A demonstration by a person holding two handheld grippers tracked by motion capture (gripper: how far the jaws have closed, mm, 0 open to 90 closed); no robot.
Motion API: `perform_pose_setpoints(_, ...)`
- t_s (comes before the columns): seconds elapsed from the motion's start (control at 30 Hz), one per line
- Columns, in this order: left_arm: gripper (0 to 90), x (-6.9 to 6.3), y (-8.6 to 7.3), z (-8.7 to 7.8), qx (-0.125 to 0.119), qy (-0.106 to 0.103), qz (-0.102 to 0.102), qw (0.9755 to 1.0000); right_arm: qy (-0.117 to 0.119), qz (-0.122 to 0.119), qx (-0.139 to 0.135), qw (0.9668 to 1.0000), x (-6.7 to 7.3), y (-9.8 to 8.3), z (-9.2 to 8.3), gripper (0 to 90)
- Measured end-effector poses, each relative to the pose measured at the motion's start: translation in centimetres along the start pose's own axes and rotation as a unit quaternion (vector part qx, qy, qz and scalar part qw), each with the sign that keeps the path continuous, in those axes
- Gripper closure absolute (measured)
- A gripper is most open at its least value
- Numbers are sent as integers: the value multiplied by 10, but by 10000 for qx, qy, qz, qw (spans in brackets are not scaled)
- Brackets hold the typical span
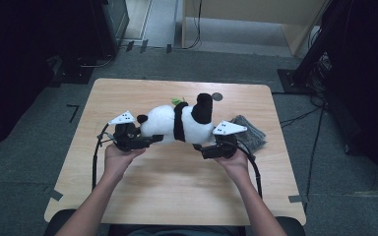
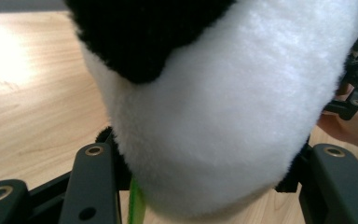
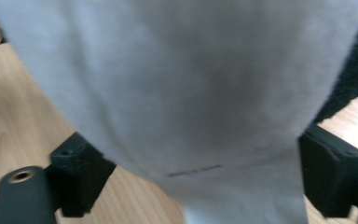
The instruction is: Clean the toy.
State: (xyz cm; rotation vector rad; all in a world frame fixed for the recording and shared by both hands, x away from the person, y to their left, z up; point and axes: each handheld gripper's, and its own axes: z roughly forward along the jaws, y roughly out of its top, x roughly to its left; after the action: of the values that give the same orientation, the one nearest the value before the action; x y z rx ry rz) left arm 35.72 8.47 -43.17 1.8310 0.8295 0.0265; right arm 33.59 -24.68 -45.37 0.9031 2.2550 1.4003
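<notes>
Here, both hands level, left claw [image 1: 150, 141] and right claw [image 1: 199, 149] clamping plush panda [image 1: 177, 123]

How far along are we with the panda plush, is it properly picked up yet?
Done: both claws are at the panda plush, the left claw at one end, the right claw at the other. In hand: its white body sits between each claw's jaws. Left: whether it is clear of the table cannot be told. The grey cloth lies untouched.

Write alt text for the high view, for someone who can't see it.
A black-and-white plush panda lies on a light wooden table, gripped at each end by the left gripper and the right gripper. A grey knitted cloth lies beside it.
</notes>
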Motion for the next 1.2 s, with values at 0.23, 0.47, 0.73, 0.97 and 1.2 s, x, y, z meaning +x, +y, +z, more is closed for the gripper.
perform_pose_setpoints(0.23,393,-3,-3,9,203,203,67,9996,-340,-45,141,9993,8,0,1,339)
perform_pose_setpoints(0.47,239,-1,-6,13,255,249,122,9993,-365,59,319,9988,7,1,-2,442)
perform_pose_setpoints(0.73,172,6,-8,8,12,108,90,9999,71,735,307,9968,3,4,-8,428)
perform_pose_setpoints(0.97,174,4,-11,9,64,128,440,9989,270,1349,255,9902,-4,4,-13,424)
perform_pose_setpoints(1.2,224,2,-14,14,242,184,541,9981,333,1624,94,9861,-10,3,-22,390)
